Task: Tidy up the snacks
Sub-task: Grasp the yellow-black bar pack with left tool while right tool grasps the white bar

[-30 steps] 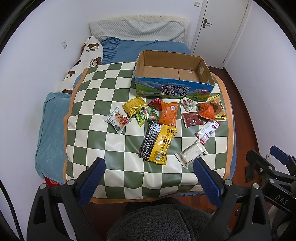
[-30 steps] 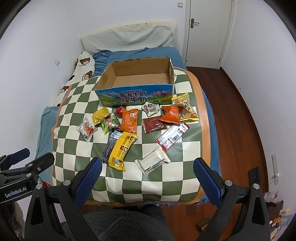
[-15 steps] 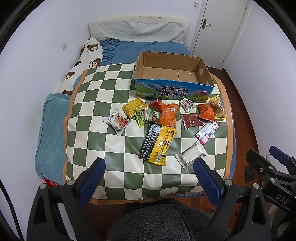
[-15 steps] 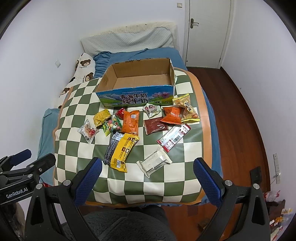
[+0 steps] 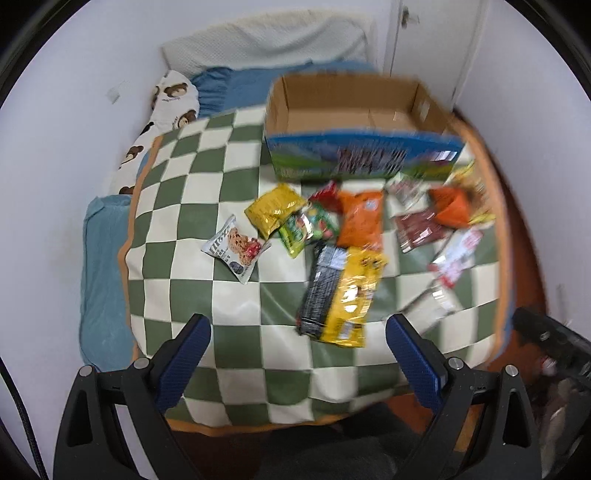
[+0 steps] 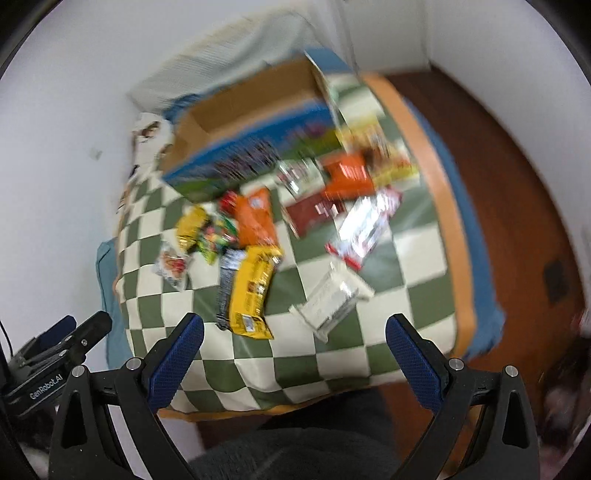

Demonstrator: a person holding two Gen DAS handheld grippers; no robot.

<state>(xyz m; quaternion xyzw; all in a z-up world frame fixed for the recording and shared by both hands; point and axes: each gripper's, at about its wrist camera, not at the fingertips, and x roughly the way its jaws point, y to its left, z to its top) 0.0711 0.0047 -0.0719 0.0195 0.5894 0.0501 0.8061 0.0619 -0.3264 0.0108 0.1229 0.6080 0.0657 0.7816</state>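
Several snack packets lie on a green-and-cream checked mat [image 5: 177,229] in front of an open cardboard box [image 5: 354,110] with a blue printed side. Nearest me is a long yellow-and-black packet [image 5: 343,291] [image 6: 251,291], with a white wrapped bar [image 6: 332,299] to its right. A white cookie packet [image 5: 234,249] lies apart at the left. My left gripper [image 5: 297,354] hangs open and empty above the mat's near edge. My right gripper [image 6: 293,354] is open and empty too, short of the white bar. Both views are blurred.
The mat covers a blue bed with a bear-print pillow [image 5: 162,122] and a white pillow [image 5: 266,40] by the wall. Brown wooden floor [image 6: 509,177] runs along the right side. A white door [image 5: 436,33] stands behind the box. A dark fuzzy garment [image 6: 295,454] fills the bottom.
Both grippers have moved forward and down toward the mat, so the snacks look larger. The right view has tilted and blurred. Nothing on the mat has shifted; both grippers stay open.
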